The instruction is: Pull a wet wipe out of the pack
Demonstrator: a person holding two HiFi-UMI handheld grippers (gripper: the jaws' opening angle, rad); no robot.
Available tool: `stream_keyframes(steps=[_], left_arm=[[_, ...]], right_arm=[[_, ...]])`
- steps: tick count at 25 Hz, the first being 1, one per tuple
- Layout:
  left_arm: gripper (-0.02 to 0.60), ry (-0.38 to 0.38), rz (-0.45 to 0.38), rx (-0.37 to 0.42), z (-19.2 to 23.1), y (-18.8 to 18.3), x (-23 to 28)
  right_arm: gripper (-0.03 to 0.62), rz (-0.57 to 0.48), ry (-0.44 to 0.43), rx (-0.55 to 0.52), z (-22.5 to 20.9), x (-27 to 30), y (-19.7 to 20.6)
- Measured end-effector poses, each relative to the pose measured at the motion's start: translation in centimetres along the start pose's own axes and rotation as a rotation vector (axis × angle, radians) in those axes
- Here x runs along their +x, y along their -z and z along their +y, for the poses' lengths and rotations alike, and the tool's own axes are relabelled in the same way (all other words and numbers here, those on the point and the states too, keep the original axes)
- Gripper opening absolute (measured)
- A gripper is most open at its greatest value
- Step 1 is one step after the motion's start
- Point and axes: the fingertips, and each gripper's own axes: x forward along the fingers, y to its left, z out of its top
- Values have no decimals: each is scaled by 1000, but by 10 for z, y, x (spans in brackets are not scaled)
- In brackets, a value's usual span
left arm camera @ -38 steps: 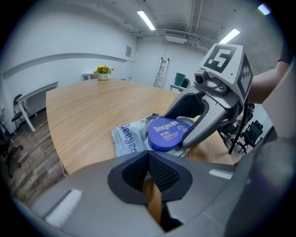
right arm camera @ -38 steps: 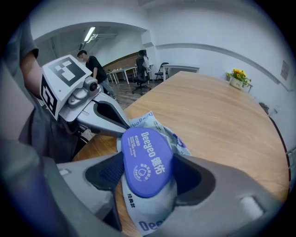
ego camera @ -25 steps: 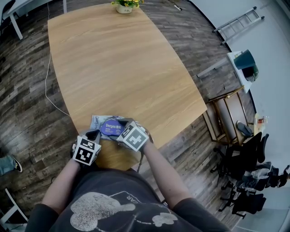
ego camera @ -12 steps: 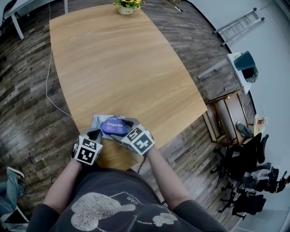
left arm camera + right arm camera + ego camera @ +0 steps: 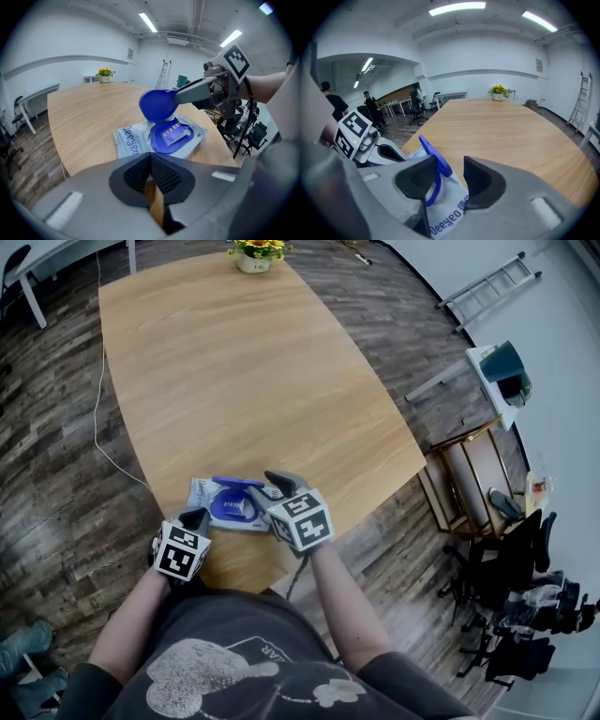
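The wet wipe pack (image 5: pixel 199 493) lies flat near the table's front edge, also seen in the left gripper view (image 5: pixel 129 143) and the right gripper view (image 5: pixel 450 215). Its blue lid (image 5: pixel 234 483) stands swung up off the blue opening frame (image 5: pixel 171 136). My right gripper (image 5: pixel 267 486) is at the raised lid (image 5: pixel 157 104). Its jaws have just been closing. The lid (image 5: pixel 429 147) sits between them against the left finger, with a gap to the other, so my right gripper (image 5: pixel 450 161) is open. Just in front of the pack, my left gripper (image 5: pixel 195 518) (image 5: pixel 150 157) is shut and holds nothing.
The long wooden table (image 5: pixel 244 362) carries a flower pot (image 5: pixel 255 251) at its far end. A gold rack (image 5: pixel 473 474), office chairs (image 5: pixel 525 559) and a ladder (image 5: pixel 492 282) stand to the right. A cable (image 5: pixel 98 409) runs along the floor on the left.
The right gripper has risen and shifted right, and its jaws have narrowed. The blue lid has gone from lying flat on the pack to standing open. The left gripper has kept still.
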Motion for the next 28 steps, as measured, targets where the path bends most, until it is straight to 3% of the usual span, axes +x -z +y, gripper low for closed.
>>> stream_keyframes(steps=[10,20,22,26,28], left_arm=[[18,-22,8,12,0,-1,-3],[18,-36,-12,37,-1,-1,-1],[18,-24,-27,12,-1,-2,-4],[18,1,-103,-142,3,-8,-22],[18,-20,-167,-162,3,-17,-33]], right_arm=[[158,42,107,56,-26,23,6],[135,71,152,16,-26,36,13],[126,27,168,15,-27,30,8],[-8,-95,220,30,-31,3,-5],[-8,-138,224,62,-34,-11,-6]])
